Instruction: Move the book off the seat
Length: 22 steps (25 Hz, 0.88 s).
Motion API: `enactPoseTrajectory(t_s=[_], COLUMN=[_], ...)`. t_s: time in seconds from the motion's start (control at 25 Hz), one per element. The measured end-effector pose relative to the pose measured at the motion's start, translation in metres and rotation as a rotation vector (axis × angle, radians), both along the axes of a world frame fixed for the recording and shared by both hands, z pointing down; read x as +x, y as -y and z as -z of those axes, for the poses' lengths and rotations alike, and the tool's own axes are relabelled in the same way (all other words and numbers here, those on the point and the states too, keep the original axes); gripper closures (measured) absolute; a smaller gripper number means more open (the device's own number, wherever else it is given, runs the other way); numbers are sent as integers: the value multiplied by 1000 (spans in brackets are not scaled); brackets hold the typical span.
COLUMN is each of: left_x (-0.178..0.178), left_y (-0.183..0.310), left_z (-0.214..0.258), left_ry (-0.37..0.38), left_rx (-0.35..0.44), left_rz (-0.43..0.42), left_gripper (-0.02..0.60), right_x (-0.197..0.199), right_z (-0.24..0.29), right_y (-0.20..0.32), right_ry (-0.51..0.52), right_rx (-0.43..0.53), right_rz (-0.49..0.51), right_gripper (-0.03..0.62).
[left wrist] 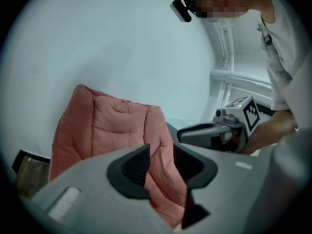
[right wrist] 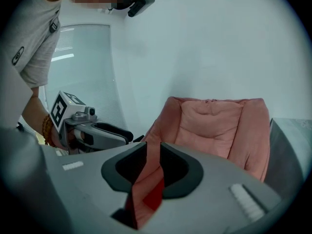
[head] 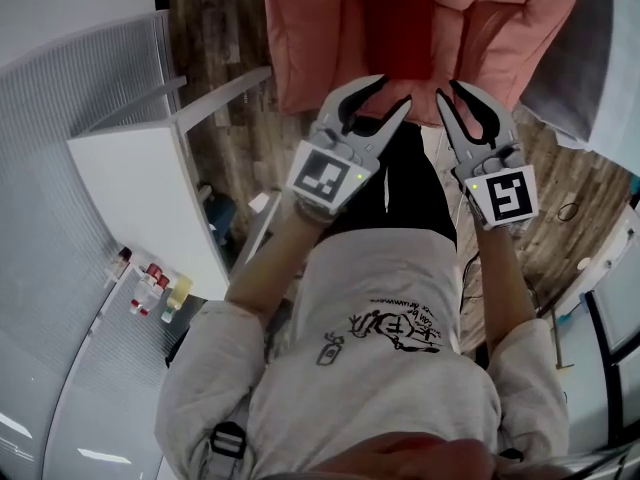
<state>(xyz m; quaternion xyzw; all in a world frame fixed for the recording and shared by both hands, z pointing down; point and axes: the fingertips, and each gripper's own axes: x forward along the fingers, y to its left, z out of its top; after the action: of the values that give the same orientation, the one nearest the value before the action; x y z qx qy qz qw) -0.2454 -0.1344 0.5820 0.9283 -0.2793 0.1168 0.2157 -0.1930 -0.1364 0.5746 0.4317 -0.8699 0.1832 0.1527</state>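
**Both grippers at the chair front, book on the seat**

Head view, looking steeply down. A pink padded chair (head: pixel 330 38) sits at the top of the frame on a wooden floor (head: pixel 215 58). The red book (head: pixel 400 33) lies in the middle of the seat, between the cushioned arms.

The left gripper (head: pixel 393 93) and right gripper (head: pixel 447 88) are side by side and near each other, both pointing at the chair. Seen from above, their tips sit at the seat's front, just short of the book's near edge. Whether either tip touches the book cannot be told from this view.

Left gripper view: the fingers (left wrist: pixel 134 169) are spread partway with a clear gap. Only pink cushion shows through it, and nothing is pinched. The right gripper is visible off to the side.

Right gripper view: the fingers (right wrist: pixel 124 169) are slightly apart, a narrower gap than the left pair. Through the slot shows a strip of pink upholstery and, lower down, a patch of the red cover. The pads press on nothing.

A white cabinet (head: pixel 140 198) stands to the person's left, apart from the chair. A grey upholstered piece (head: pixel 570 48) sits beside the chair on the right.
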Motion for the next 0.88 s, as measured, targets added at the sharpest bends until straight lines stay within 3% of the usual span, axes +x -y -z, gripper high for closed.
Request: enactPoseTrajectory(t_s=[0.28, 0.6, 0.88], left_x=[-3, -14, -29], left_y=[6, 16, 23], left_z=[-70, -173, -261], left_ry=[7, 83, 92], left_rx=[-64, -133, -220], left_rz=[9, 0, 44], left_gripper=[434, 373, 333], right_x=[-6, -9, -4], right_z=[-79, -176, -255], right_y=[6, 5, 12], right_ry=[-13, -31, -46], right_rx=[-68, -168, -217], right_rz=[29, 38, 14], right_gripper=[479, 436, 396])
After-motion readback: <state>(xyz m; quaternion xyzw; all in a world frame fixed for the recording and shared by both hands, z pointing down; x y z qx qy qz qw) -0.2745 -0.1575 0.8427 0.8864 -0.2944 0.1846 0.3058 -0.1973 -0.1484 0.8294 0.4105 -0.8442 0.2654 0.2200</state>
